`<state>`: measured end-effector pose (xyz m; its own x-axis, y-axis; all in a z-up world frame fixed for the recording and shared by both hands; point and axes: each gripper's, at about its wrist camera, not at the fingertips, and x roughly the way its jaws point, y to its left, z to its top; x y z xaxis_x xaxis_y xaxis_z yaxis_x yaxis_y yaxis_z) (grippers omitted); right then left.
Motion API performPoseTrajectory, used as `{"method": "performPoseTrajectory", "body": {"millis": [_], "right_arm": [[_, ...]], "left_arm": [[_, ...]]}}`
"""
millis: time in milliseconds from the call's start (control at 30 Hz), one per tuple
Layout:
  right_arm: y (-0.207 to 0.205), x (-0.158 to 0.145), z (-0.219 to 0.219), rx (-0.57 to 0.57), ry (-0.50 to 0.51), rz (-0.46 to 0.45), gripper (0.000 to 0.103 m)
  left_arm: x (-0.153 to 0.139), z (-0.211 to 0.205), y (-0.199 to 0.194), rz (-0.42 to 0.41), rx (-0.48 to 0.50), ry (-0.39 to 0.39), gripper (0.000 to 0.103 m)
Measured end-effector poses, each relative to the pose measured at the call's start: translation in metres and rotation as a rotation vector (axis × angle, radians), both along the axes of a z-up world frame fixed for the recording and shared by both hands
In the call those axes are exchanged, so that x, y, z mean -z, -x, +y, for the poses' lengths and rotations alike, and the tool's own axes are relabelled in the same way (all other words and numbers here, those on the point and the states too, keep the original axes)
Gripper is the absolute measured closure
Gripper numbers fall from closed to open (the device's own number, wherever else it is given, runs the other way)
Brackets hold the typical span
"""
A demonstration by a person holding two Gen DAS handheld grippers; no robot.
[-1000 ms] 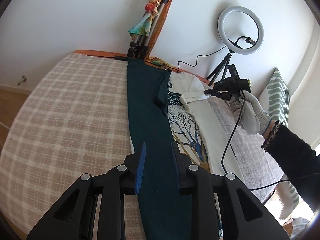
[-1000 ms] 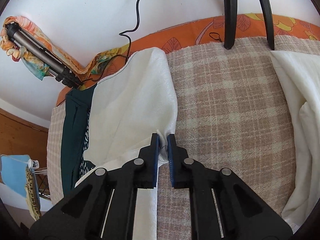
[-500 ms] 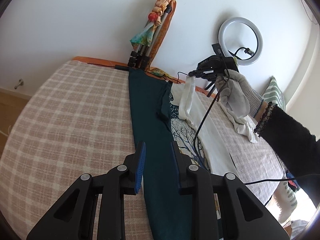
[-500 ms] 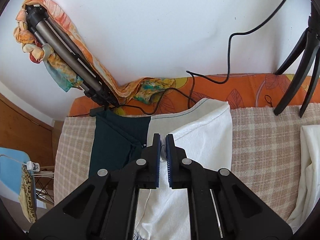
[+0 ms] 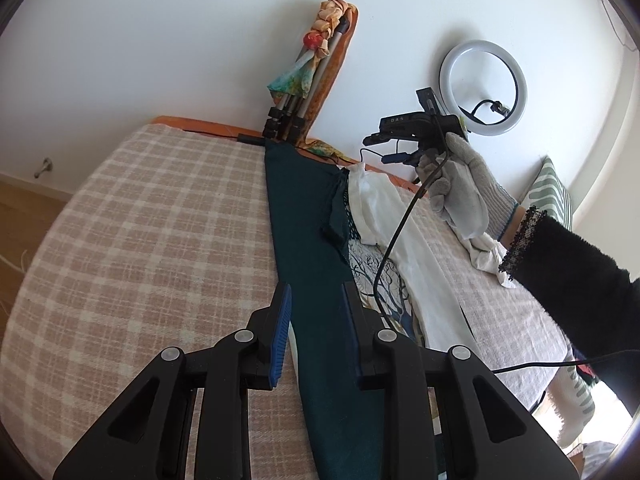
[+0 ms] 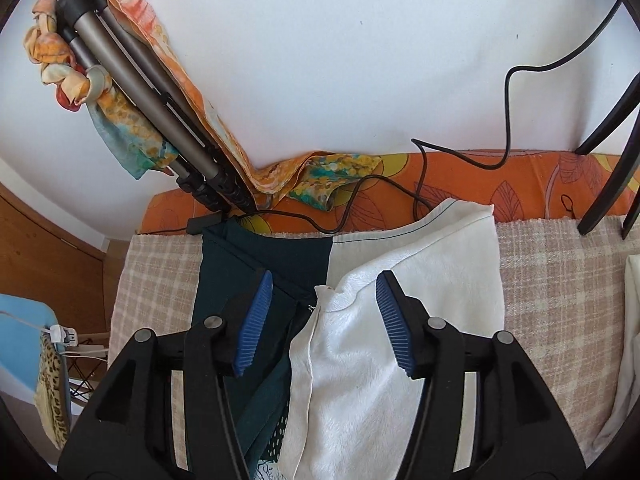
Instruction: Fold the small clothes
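**Right side laid over, fold half made**

Both sets of jaws spread wide, gripping nothing. Right gripper [image 6: 324,316] poised above the white sleeve [image 6: 400,320], folded onto the teal-and-white top [image 5: 320,248] lying lengthwise on the plaid bed [image 5: 140,240]. Left gripper [image 5: 316,332] straddling the teal side, apparently unfolded yet. Tree print [image 5: 380,284] and gloved right hand [image 5: 460,188] seen only from left; collar [image 6: 400,232] and tripod [image 6: 140,92] clearer from right.

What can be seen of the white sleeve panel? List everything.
The white sleeve panel is a cream, slightly textured fabric with a stitched hem. It is folded inward over the garment's tree-print front and lies flat on the checked bedcover beside the dark green panel. The right gripper hovers over it, jaws open, not gripping.
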<state>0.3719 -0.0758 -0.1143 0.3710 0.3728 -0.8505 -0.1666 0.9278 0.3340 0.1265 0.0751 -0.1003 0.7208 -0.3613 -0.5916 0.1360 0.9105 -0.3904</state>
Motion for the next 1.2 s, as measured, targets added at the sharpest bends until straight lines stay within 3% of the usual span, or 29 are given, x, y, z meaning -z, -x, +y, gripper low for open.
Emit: {"method": "performPoseTrajectory", "body": {"millis": [67, 200, 400, 667, 833, 1067, 1200], "right_arm": [[0.015, -0.014, -0.016, 0.002, -0.013, -0.015, 0.046], [0.059, -0.04, -0.051, 0.003, -0.006, -0.052, 0.046], [0.144, -0.06, -0.107, 0.006, -0.026, -0.053, 0.046], [0.274, -0.041, -0.139, -0.032, 0.022, -0.022, 0.046], [0.336, -0.015, -0.141, -0.067, 0.068, 0.005, 0.046], [0.356, -0.002, -0.127, -0.123, 0.036, 0.013, 0.046], [0.36, 0.001, -0.114, -0.149, -0.006, 0.024, 0.046]], "left_arm": [[0.002, -0.001, 0.001, 0.006, 0.003, -0.008, 0.08], [0.007, -0.001, 0.006, 0.024, 0.002, -0.005, 0.064], [0.012, 0.001, 0.022, 0.066, 0.0, -0.009, 0.064], [0.028, -0.014, 0.06, 0.162, 0.053, -0.021, 0.064], [0.034, -0.04, 0.085, 0.161, 0.113, -0.059, 0.064], [0.042, -0.111, 0.121, 0.067, 0.333, -0.215, 0.064], [0.057, -0.139, 0.127, 0.031, 0.354, -0.368, 0.064]]}}
